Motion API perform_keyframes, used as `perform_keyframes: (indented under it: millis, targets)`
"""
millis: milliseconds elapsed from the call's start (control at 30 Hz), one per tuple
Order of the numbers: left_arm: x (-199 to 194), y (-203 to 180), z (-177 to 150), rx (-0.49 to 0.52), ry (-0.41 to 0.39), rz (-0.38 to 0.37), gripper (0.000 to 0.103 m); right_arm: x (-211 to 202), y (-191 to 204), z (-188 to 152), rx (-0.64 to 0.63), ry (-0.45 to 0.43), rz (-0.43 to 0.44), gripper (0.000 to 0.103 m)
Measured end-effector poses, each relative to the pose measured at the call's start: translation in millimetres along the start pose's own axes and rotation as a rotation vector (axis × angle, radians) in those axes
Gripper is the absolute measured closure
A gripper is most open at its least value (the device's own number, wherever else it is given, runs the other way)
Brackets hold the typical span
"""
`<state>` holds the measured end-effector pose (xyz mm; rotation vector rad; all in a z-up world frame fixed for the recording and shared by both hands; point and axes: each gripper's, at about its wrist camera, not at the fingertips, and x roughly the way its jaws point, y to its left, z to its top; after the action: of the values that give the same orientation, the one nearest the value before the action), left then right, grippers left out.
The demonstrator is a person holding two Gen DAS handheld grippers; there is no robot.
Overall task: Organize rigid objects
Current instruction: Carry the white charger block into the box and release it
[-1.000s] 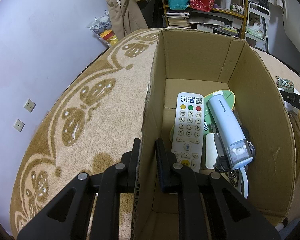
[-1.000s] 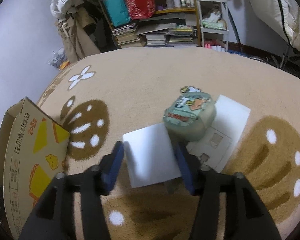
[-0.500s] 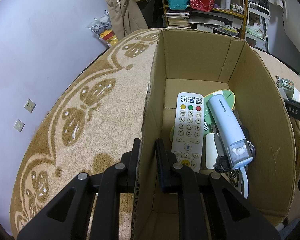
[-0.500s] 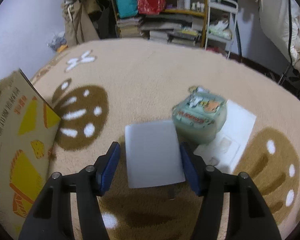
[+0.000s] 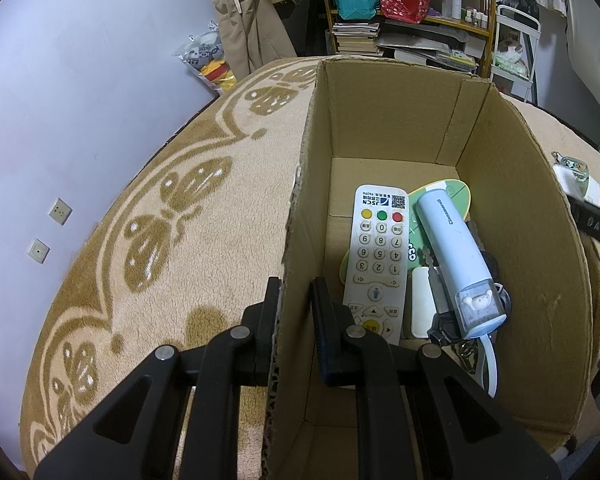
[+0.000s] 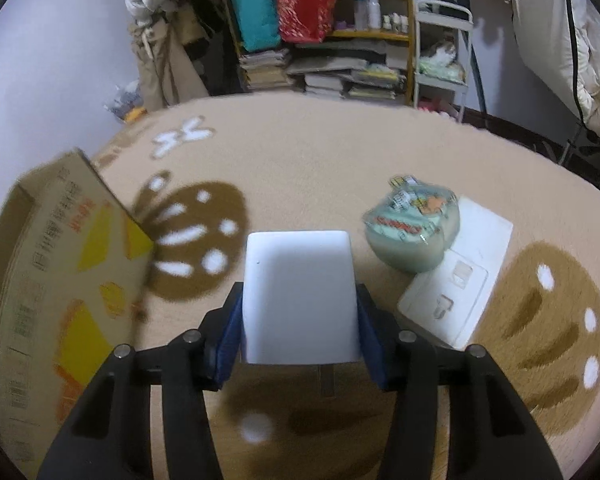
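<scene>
My left gripper (image 5: 296, 300) is shut on the near left wall of the open cardboard box (image 5: 396, 116), one finger outside and one inside. Inside the box lie a white remote control (image 5: 376, 256), a pale blue cylinder (image 5: 456, 256), a green card and small dark items. My right gripper (image 6: 300, 312) is shut on a white rectangular block (image 6: 300, 296) and holds it above the carpet. The box (image 6: 64, 280) shows at the left of the right wrist view. A green pouch (image 6: 414, 228) rests on a flat white pad (image 6: 460, 280) to the right.
A beige carpet with brown patterns (image 6: 300, 160) covers the floor. Shelves with books and bags (image 6: 320, 40) stand at the back. A wall with sockets (image 5: 60, 212) is on the left. The right gripper's body (image 5: 596, 224) shows past the box's right wall.
My right gripper has lifted the white block off the carpet and swung left toward the box. The left gripper holds the box wall as before.
</scene>
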<state>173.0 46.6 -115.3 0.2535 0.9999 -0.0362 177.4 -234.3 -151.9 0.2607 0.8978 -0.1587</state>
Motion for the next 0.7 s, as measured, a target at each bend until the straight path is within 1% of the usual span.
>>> perform_keyframes:
  millis: [233, 333, 400, 567, 700]
  targets:
    - [-1.0, -2.0, -0.5, 0.008, -0.002, 0.012, 0.089, -42.8, 35.3, 20.7, -0.062, -0.111, 0.099, 0.048]
    - [-1.1, -2.5, -0.6, 0.008, -0.002, 0.011, 0.089, -66.8, 57.1, 27.7, -0.109, -0.163, 0.153, 0.048]
    - [-0.7, -2.4, -0.7, 0.009, -0.002, 0.012, 0.089, -78.3, 71.7, 31.6, -0.142, -0.183, 0.188, 0.048]
    - [-0.8, -2.6, -0.7, 0.008, -0.002, 0.011, 0.089, -93.8, 107.2, 28.1, -0.216, -0.202, 0.257, 0.048]
    - [-0.7, -2.5, -0.7, 0.007, -0.002, 0.011, 0.089, -89.4, 127.3, 18.9, -0.268, -0.179, 0.284, 0.048]
